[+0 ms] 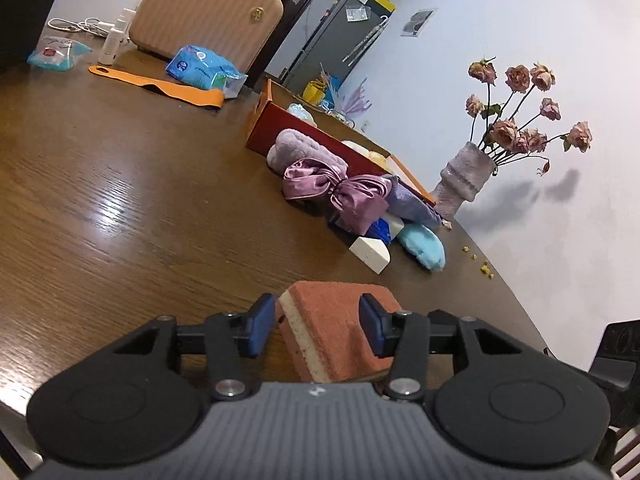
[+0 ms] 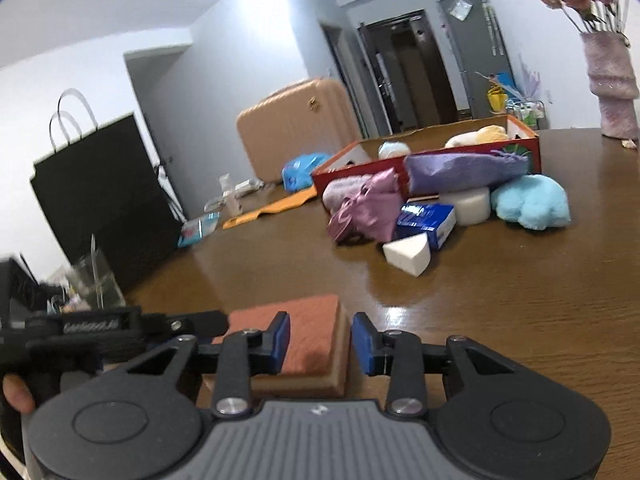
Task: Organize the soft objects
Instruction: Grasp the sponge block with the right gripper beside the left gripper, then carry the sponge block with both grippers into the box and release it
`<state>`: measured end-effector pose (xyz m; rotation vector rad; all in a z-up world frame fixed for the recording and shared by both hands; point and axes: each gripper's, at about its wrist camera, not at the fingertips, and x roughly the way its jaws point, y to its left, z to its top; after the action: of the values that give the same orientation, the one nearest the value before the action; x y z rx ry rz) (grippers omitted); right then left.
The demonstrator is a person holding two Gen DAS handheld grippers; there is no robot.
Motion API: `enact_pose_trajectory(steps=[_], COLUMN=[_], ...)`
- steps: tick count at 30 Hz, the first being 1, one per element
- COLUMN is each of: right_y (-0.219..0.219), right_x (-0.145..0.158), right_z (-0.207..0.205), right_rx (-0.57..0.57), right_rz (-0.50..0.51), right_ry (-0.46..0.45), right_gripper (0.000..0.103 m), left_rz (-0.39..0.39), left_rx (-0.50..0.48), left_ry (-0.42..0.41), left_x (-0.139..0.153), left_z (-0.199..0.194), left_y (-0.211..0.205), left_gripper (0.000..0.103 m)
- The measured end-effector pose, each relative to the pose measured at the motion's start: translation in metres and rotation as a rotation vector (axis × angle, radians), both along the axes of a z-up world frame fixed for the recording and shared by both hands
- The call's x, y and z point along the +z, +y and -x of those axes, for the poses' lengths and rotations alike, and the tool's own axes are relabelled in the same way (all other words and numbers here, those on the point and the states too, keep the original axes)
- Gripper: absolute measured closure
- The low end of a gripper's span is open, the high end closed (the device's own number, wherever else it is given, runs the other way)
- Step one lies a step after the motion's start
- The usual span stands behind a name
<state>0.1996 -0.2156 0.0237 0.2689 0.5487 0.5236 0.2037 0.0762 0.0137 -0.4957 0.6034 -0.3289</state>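
Left gripper (image 1: 318, 326) pinching orange sponge (image 1: 340, 320); right gripper (image 2: 320, 342) spread beside it.

A brown wooden table (image 1: 120, 200) carries an orange sponge (image 1: 340, 328) at the left gripper (image 1: 318, 328); beyond lie a white wedge (image 1: 370, 256), perhaps foam, and a red box (image 1: 320, 136)

Pale grey-white walls (image 1: 540, 92), bright ceiling glare at 12 o'clock in right view. Dark doorway (image 2: 408, 68) at 1 o'clock, grey fridge (image 2: 476, 56) just beside it. Brown wooden table (image 1: 120, 200) fills lower half. Pink suitcase (image 1: 208, 12) at 11 o'clock in left view.
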Motion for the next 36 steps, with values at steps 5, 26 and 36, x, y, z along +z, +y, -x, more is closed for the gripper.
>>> enact_pose_trajectory(steps=[5,26,36], right_y=[0.006,0.007,0.042], right_x=[-0.012,0.091,0.029], right_z=[-0.011,-0.238,-0.351], right_rx=[0.003,-0.071,-0.027], right_rz=[-0.014,-0.085,0.043], right_ry=[0.042,-0.07,0.167], right_gripper=[0.068,0.08,0.08], left_rz=[0.002,-0.073,-0.269], left_rx=[-0.043,-0.085,-0.065], left_ry=[0.02,-0.103,0.062], left_x=[-0.002,0.117,0.056], left_z=[-0.001,-0.262,-0.347], left_y=[-0.004,-0.031,-0.035], left_gripper=[0.051,0.069,0.066])
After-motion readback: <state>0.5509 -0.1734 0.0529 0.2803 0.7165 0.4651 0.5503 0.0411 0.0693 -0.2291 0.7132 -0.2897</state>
